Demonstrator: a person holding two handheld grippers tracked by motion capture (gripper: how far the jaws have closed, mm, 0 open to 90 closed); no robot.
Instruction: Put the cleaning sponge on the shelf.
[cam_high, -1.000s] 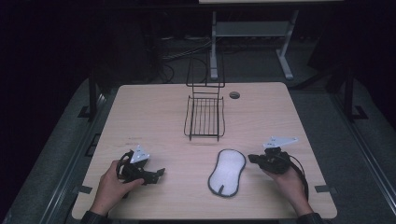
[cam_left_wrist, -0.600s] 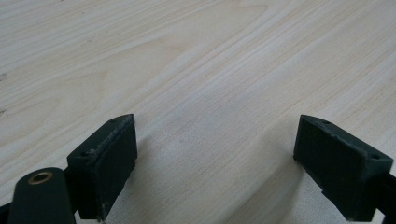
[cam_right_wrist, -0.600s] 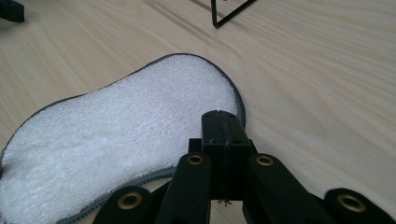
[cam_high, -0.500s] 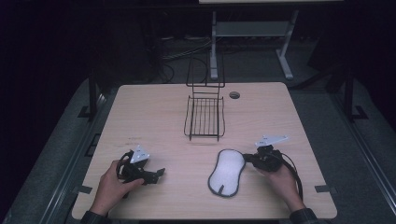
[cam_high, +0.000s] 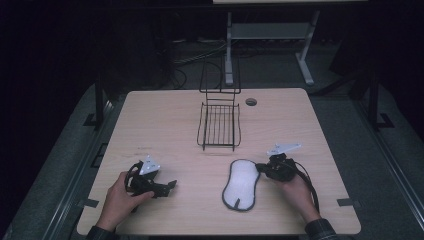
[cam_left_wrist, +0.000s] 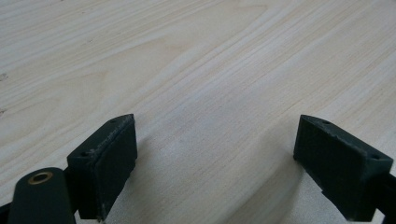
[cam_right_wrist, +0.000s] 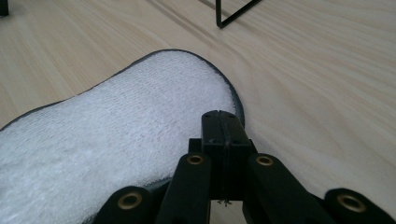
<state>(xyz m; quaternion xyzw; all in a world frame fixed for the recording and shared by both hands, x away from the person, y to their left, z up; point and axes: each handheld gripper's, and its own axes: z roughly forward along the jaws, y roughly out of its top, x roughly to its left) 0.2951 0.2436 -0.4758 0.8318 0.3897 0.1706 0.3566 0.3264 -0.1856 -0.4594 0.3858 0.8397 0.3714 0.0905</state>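
Observation:
A white oval pad with a dark rim (cam_high: 241, 184) lies flat on the wooden table, near the front and right of centre. My right gripper (cam_high: 259, 168) is shut, its tips at the pad's right edge. In the right gripper view the two jaws (cam_right_wrist: 223, 122) are pressed together with nothing visible between them, just over the rim of the pad (cam_right_wrist: 116, 126). My left gripper (cam_high: 171, 185) rests low at the front left, held by a hand. Its jaws (cam_left_wrist: 215, 144) stand wide open over bare wood.
A black wire basket (cam_high: 219, 125) with a tall back frame stands behind the pad at the table's middle; one of its corners (cam_right_wrist: 233, 14) is in the right gripper view. A round hole (cam_high: 251, 102) sits in the tabletop to its right.
My right gripper has slid left across the table until its tips reach the pad's right edge. The left gripper and the pad have stayed in place.

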